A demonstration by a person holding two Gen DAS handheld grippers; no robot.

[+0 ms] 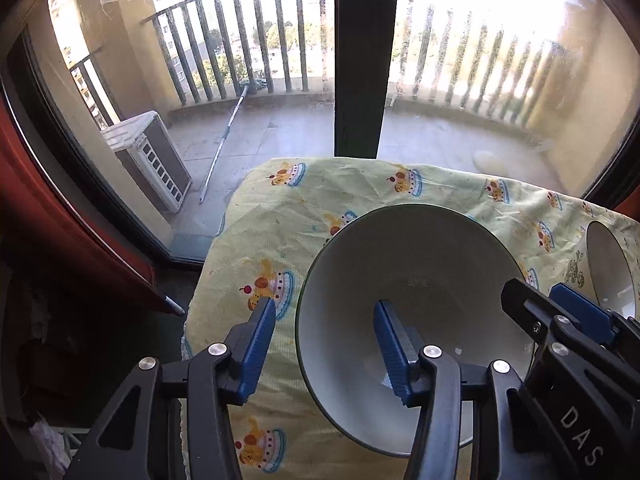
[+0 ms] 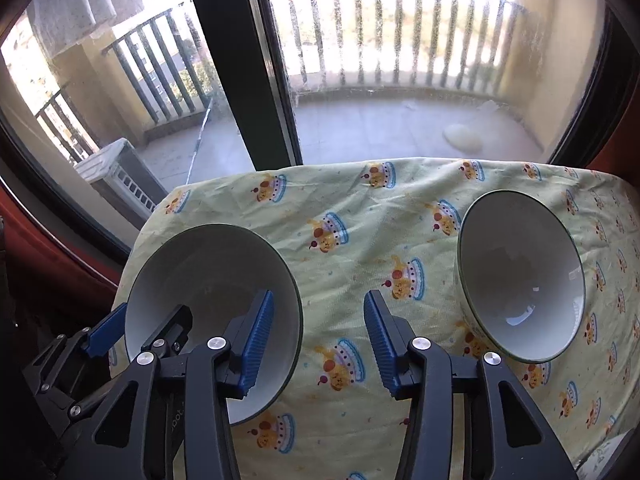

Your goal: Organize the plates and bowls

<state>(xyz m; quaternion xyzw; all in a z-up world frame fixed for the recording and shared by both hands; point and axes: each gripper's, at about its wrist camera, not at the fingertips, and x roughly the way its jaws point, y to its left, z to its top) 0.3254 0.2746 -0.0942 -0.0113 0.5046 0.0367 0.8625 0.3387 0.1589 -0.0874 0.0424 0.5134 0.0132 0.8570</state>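
Note:
Two white bowls with dark green rims stand on a table under a yellow cake-print cloth [image 2: 360, 216]. The left bowl [image 1: 416, 280] is large in the left wrist view; it also shows in the right wrist view [image 2: 208, 280]. My left gripper [image 1: 324, 340] is open, its jaws astride the bowl's left rim, one finger [image 1: 392, 352] inside the bowl and the other outside. My right gripper [image 2: 318, 336] is open and empty over the cloth between the bowls, its left finger [image 2: 256, 340] in front of the left bowl. The right bowl [image 2: 520, 276] stands apart to its right.
The table's far edge meets a glass balcony door with a dark frame post [image 1: 364, 56]. Beyond the glass are an air-conditioner unit [image 1: 148, 156] and a railing. The cloth drops off at the table's left edge [image 1: 200, 288]. The right gripper's body [image 1: 568, 344] sits close beside the left bowl.

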